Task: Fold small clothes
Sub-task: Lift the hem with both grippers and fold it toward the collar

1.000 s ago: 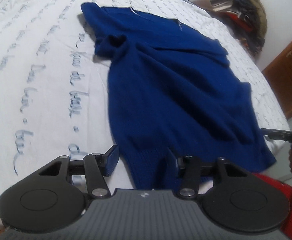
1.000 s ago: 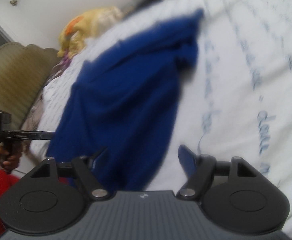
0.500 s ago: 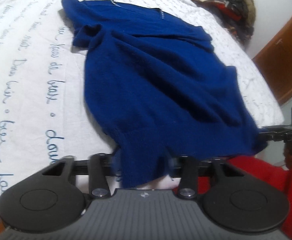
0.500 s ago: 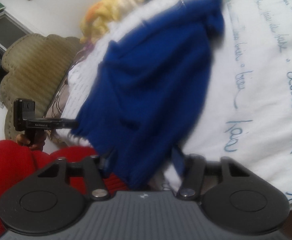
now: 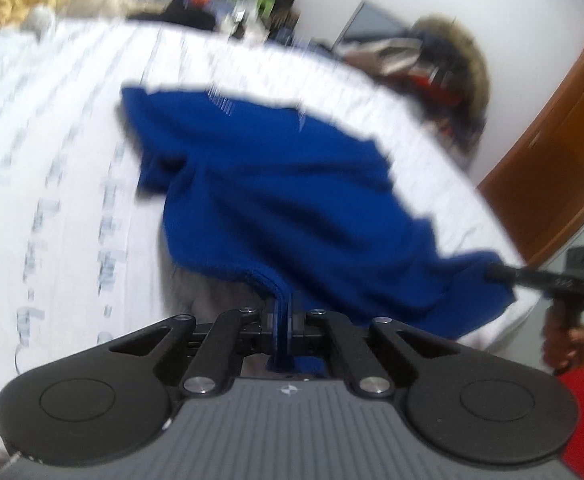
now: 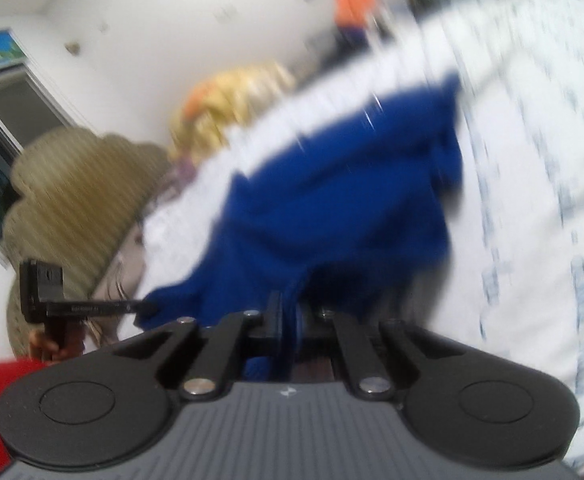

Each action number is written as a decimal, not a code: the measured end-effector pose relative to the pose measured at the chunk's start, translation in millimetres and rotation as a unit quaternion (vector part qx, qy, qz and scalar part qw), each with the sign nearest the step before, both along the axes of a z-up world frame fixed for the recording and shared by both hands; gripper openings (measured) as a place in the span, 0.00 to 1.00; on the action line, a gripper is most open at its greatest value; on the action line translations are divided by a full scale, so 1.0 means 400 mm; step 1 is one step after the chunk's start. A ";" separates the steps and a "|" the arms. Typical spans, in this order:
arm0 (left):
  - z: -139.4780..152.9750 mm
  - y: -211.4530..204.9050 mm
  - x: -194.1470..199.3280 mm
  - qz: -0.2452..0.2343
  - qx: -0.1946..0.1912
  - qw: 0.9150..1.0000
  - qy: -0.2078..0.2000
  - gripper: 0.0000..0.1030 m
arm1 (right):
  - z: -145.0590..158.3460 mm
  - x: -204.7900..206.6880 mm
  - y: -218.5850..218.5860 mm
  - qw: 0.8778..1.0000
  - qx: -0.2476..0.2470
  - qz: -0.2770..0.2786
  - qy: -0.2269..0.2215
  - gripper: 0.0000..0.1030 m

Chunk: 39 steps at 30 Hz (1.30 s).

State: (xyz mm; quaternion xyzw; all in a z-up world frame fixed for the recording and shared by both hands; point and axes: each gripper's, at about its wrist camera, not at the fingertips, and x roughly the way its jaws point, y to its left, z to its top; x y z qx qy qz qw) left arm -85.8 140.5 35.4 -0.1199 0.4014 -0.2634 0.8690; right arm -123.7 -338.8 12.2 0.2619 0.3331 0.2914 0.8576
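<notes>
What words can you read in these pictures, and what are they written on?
None can be read.
White bedsheet: rows of blue handwriting, too blurred.
Right tool, its arm: small pale print, too small.
Left tool, its arm: small pale print, too blurred.
Blue sweater: no writing shows.

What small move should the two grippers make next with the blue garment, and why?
Probably carry the hem forward over the far part. Both the left gripper and right gripper are shut on the blue garment, whose near edge hangs lifted off the bed.
</notes>
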 end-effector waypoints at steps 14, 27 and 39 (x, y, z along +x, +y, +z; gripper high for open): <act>0.167 0.025 -0.023 0.004 -0.089 0.992 -0.087 0.03 | 0.133 -0.016 -0.074 0.992 0.075 -0.039 -0.092 0.06; 0.188 -0.008 0.264 0.054 -0.088 0.990 -0.100 0.03 | 0.076 0.259 -0.137 0.979 0.154 -0.117 -0.066 0.06; 0.110 -0.042 0.533 0.133 -0.015 0.989 -0.062 0.03 | 0.002 0.523 -0.151 0.971 0.155 -0.181 -0.006 0.06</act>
